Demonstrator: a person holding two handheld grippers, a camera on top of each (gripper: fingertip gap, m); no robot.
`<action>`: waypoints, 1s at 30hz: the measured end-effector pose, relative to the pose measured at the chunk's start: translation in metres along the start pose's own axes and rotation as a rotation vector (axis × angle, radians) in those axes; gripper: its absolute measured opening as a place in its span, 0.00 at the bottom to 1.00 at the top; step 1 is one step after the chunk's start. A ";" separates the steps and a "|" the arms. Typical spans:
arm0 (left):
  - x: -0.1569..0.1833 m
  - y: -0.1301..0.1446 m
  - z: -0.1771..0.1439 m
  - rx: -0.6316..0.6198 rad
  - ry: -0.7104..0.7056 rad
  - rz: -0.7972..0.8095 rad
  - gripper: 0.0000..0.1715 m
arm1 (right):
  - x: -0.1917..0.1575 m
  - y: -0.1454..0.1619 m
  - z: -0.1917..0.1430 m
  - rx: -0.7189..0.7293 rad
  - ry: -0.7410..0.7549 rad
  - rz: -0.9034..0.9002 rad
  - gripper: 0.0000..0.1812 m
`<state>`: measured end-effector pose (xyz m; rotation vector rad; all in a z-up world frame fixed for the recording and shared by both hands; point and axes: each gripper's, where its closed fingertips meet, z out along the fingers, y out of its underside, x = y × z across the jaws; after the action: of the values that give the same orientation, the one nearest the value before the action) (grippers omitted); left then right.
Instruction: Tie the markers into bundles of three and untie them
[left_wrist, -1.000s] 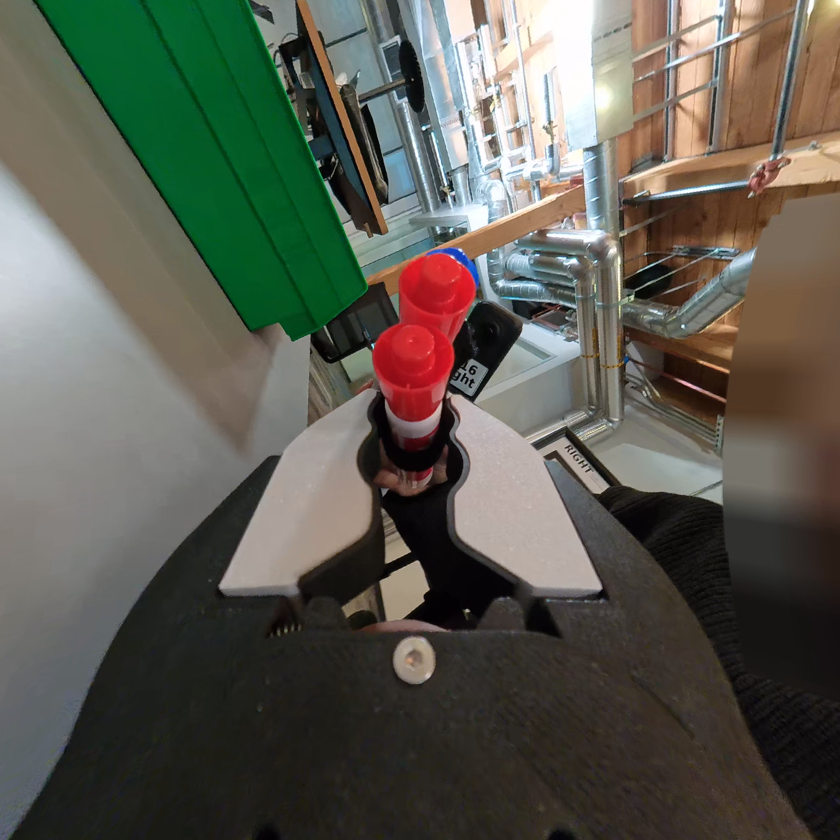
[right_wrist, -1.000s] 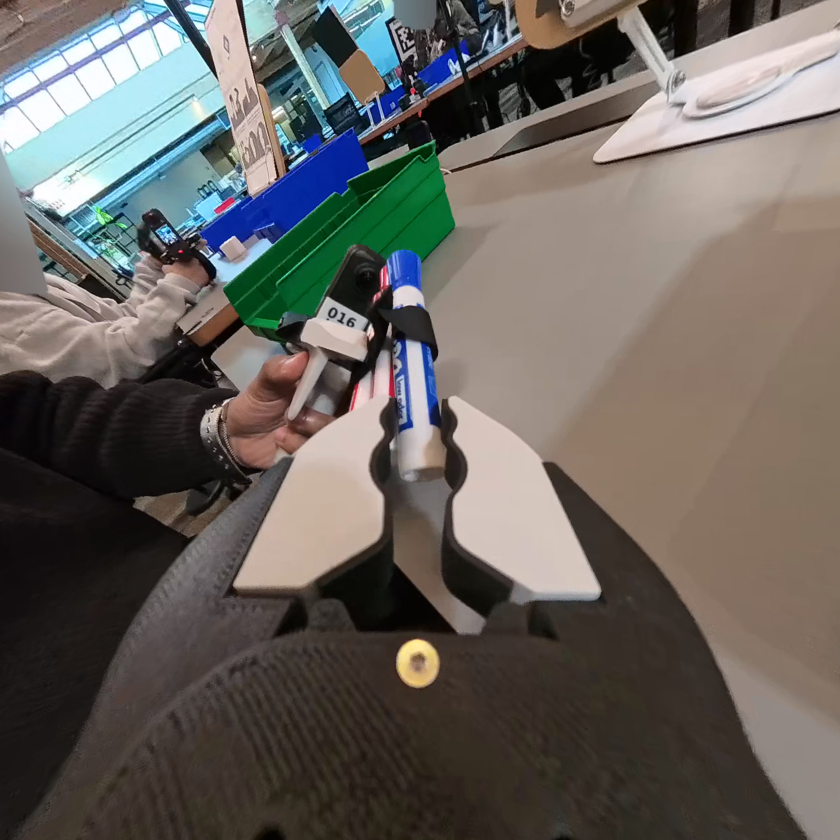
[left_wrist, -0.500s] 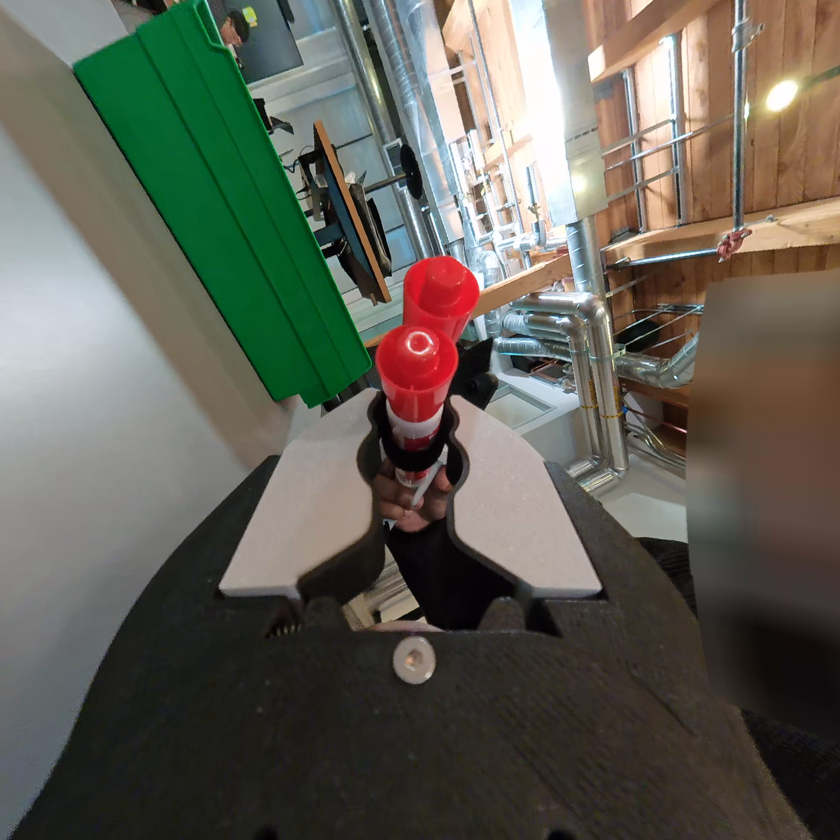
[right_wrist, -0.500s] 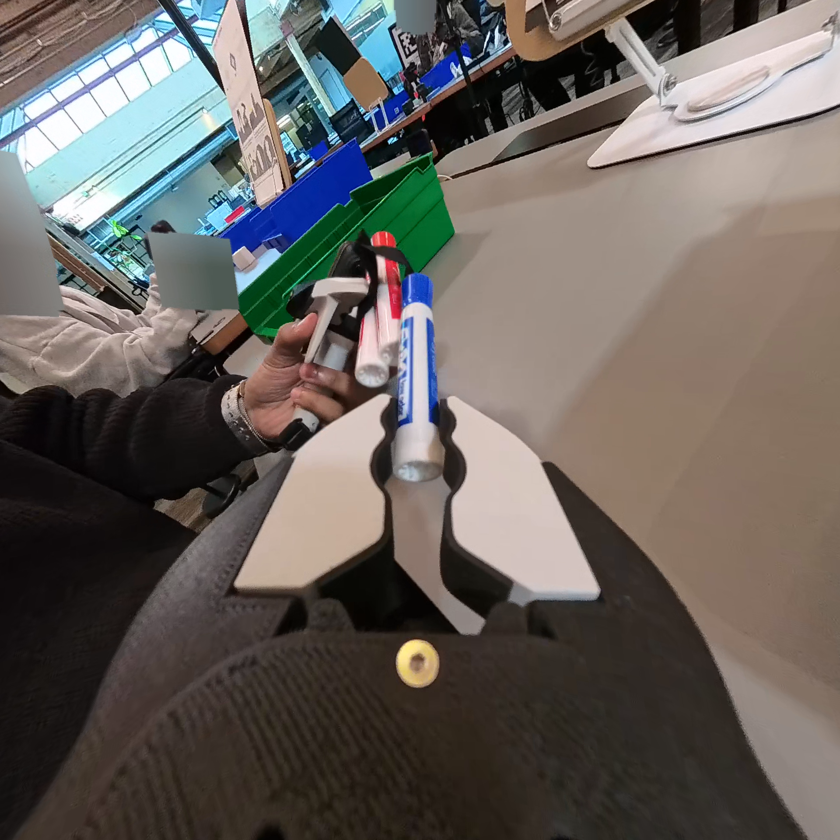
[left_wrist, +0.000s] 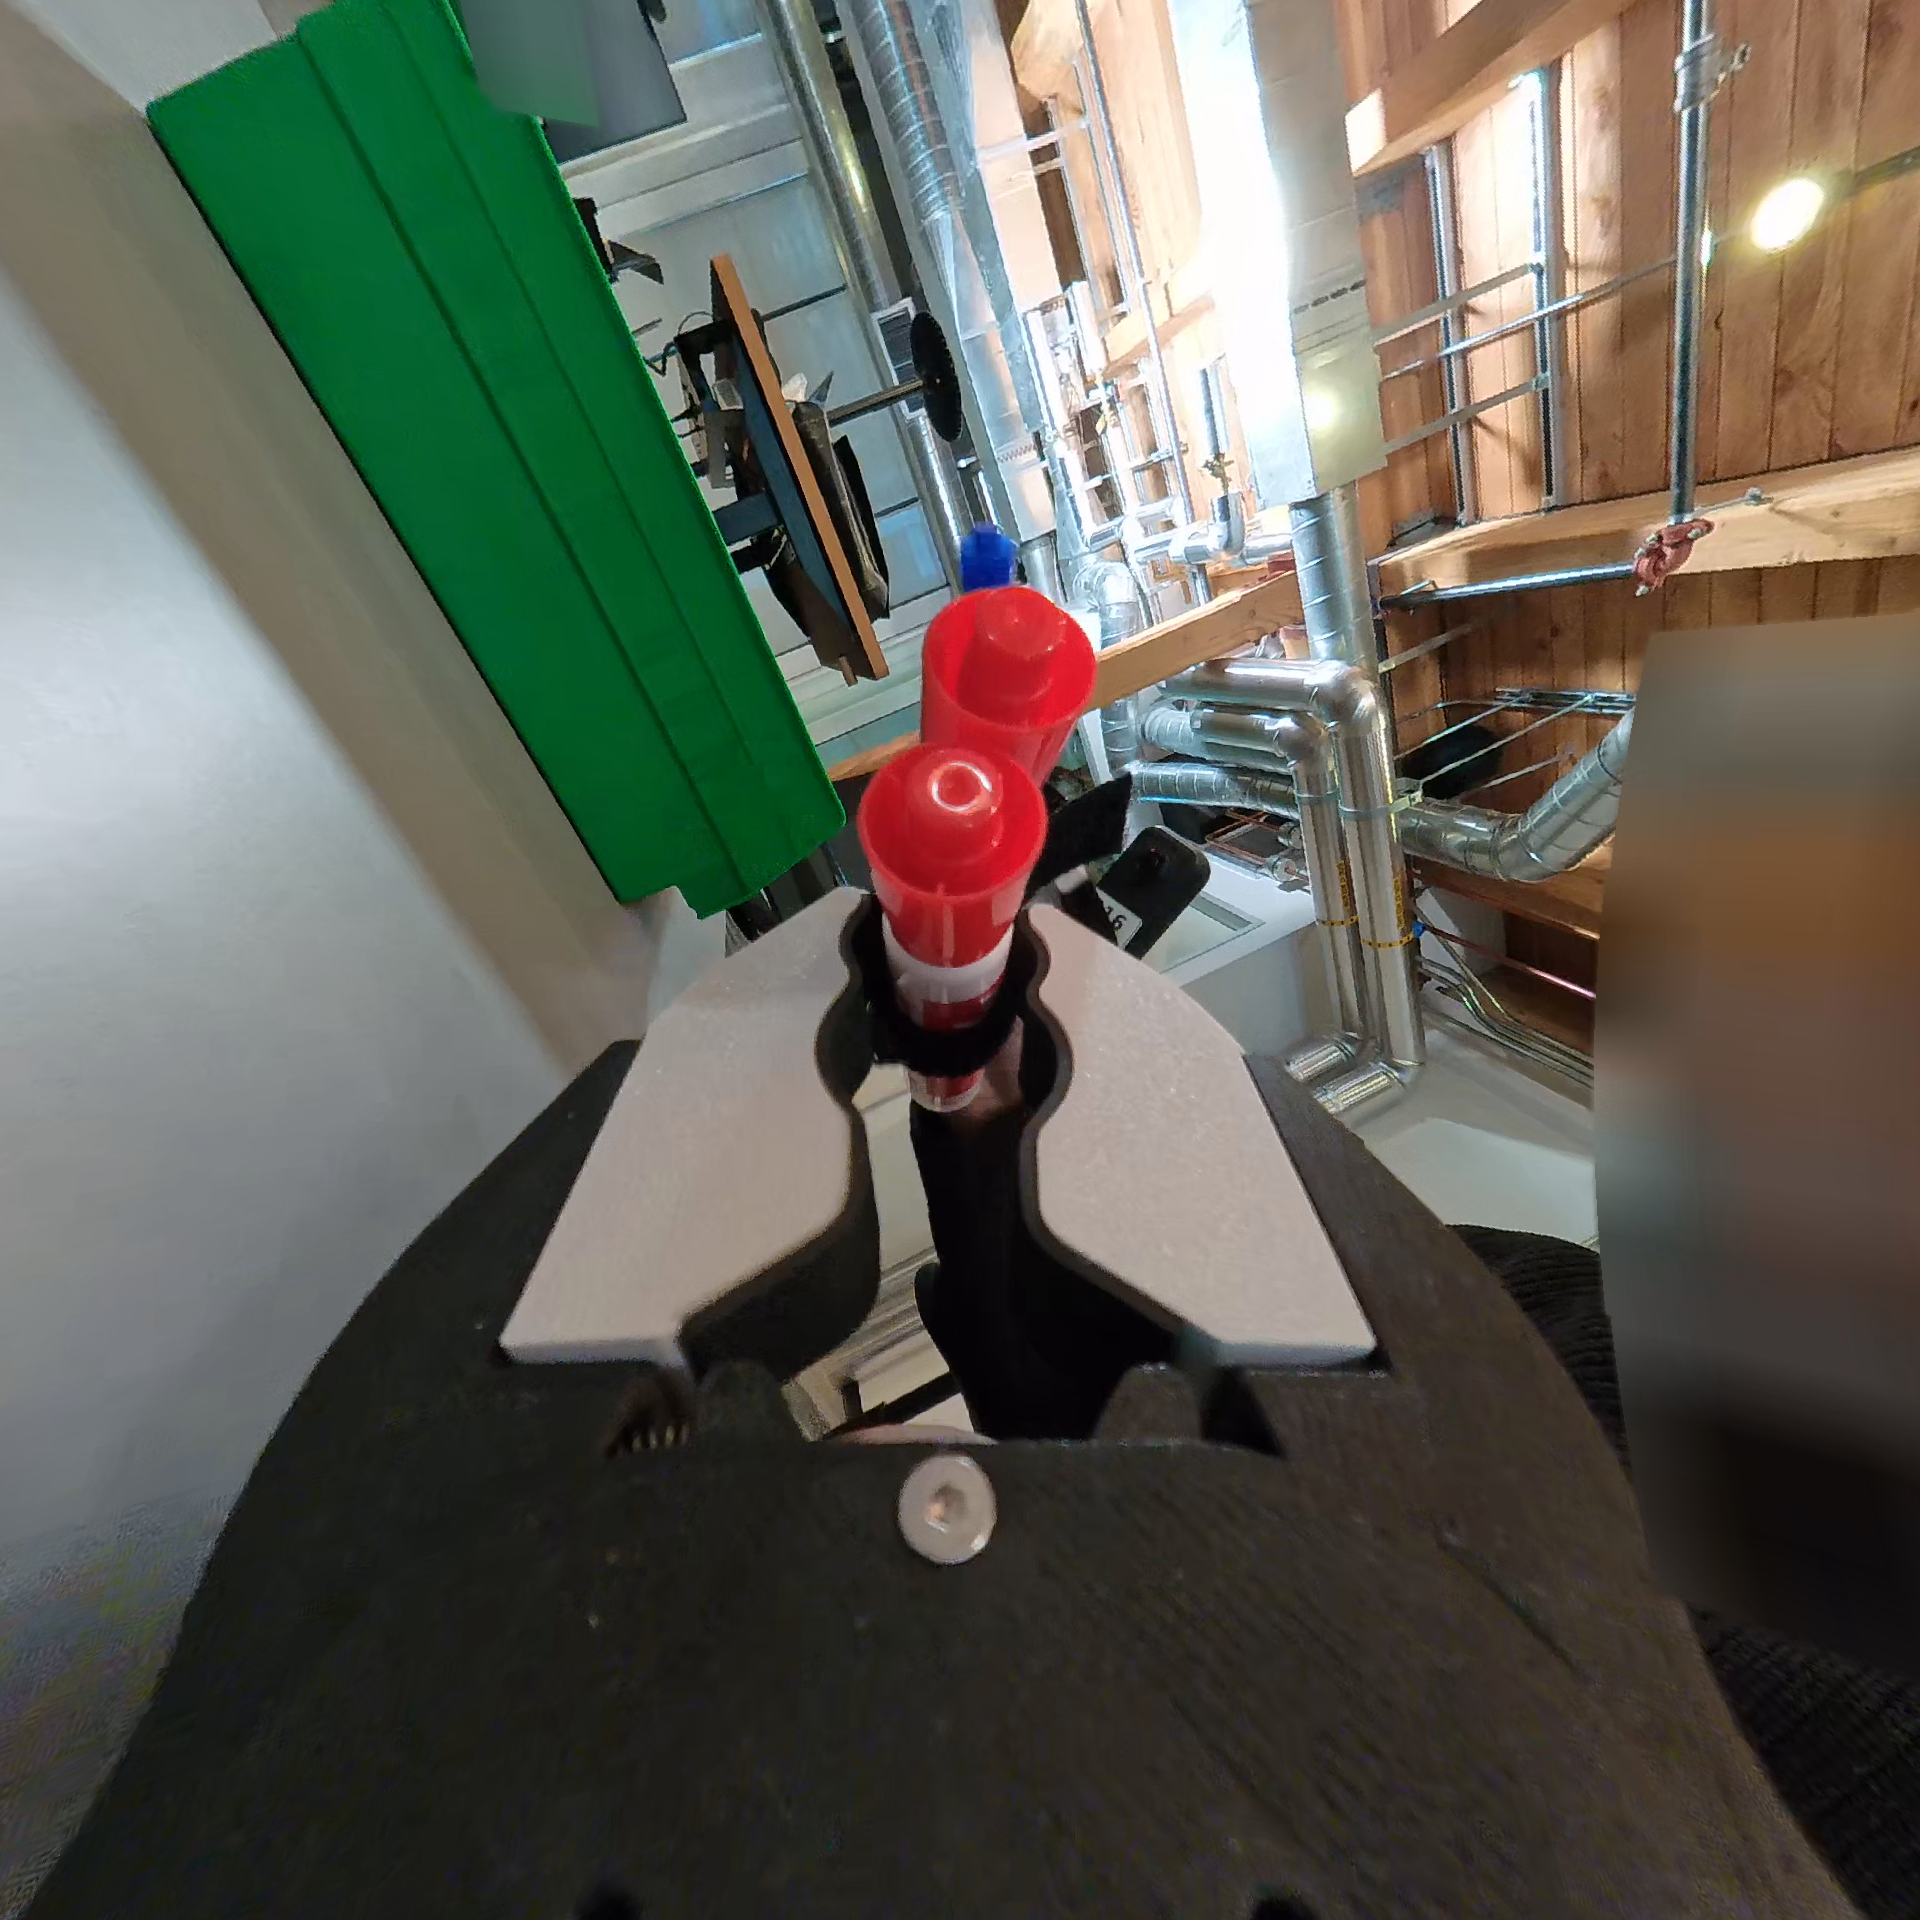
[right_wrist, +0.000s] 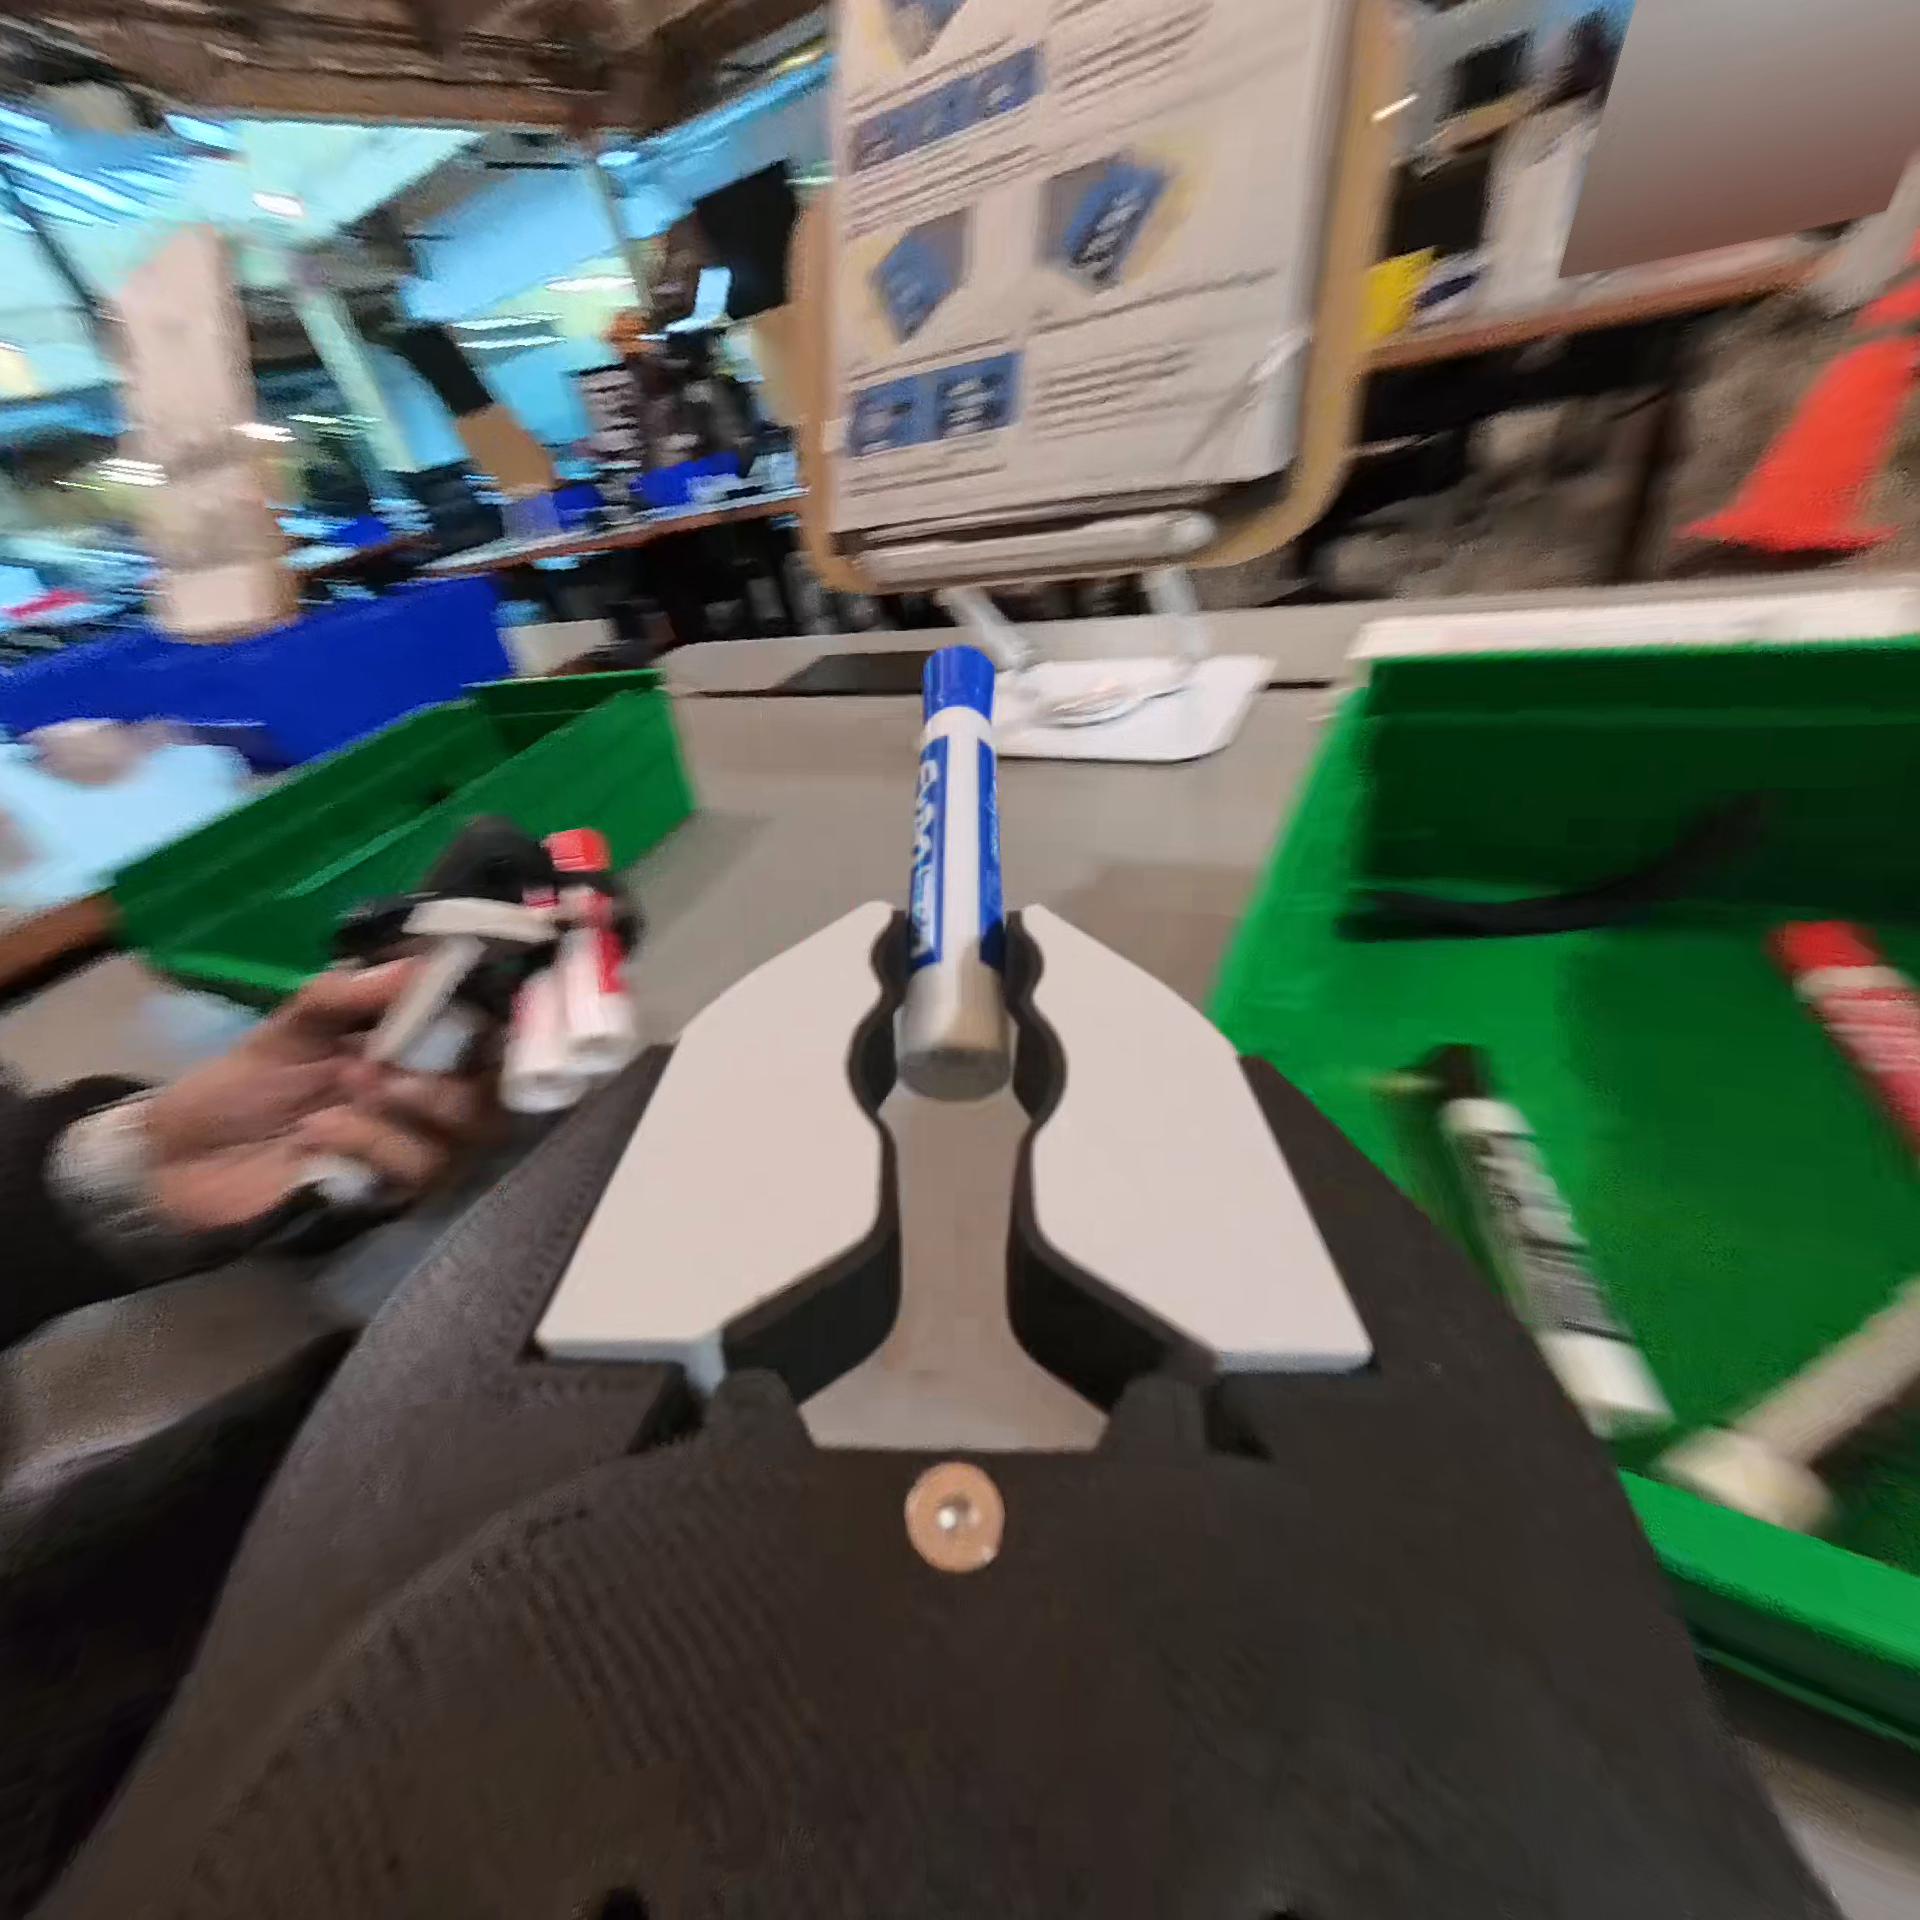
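My left gripper (left_wrist: 945, 940) is shut on a red-capped marker (left_wrist: 951, 831), which points away from me. A black strap (left_wrist: 935, 1049) binds it to a second red-capped marker (left_wrist: 1008, 686) just beyond. My right gripper (right_wrist: 951, 925) is shut on a blue marker (right_wrist: 956, 821), held free above the grey table (right_wrist: 790, 831) with its cap pointing away. The right wrist view also shows, blurred at the left, the left gripper (right_wrist: 457, 935) in a hand (right_wrist: 270, 1101) with the two red markers (right_wrist: 577, 966).
A green bin (right_wrist: 1309, 852) at the right holds a red marker (right_wrist: 1860, 1018), a white-barrelled marker (right_wrist: 1538, 1247) and a black strap (right_wrist: 1579, 894). Another green bin (right_wrist: 416, 800) stands at the left and also shows in the left wrist view (left_wrist: 499, 468). A poster stand (right_wrist: 1060, 312) is behind. My hands' fingertips stand some 20 cm from each other.
The blue marker has come out of the strapped bundle in my right gripper, which swung right toward the right-hand green bin. My left gripper keeps the two red markers.
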<state>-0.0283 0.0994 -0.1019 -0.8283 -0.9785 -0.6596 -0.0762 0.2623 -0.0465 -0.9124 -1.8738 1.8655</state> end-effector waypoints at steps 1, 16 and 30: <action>0.000 0.002 0.001 -0.006 0.000 -0.001 0.14 | 0.020 -0.004 -0.006 0.004 0.087 -0.045 0.10; 0.001 0.024 -0.003 -0.076 -0.017 0.003 0.14 | 0.146 0.048 -0.019 -0.231 0.542 -0.213 0.16; 0.015 0.048 0.003 -0.204 0.066 -0.009 0.14 | -0.119 0.038 0.032 -0.009 -0.315 -0.446 0.15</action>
<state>0.0150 0.1252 -0.1015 -0.9749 -0.8651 -0.7990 -0.0024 0.1582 -0.0634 -0.1753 -2.0511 1.7890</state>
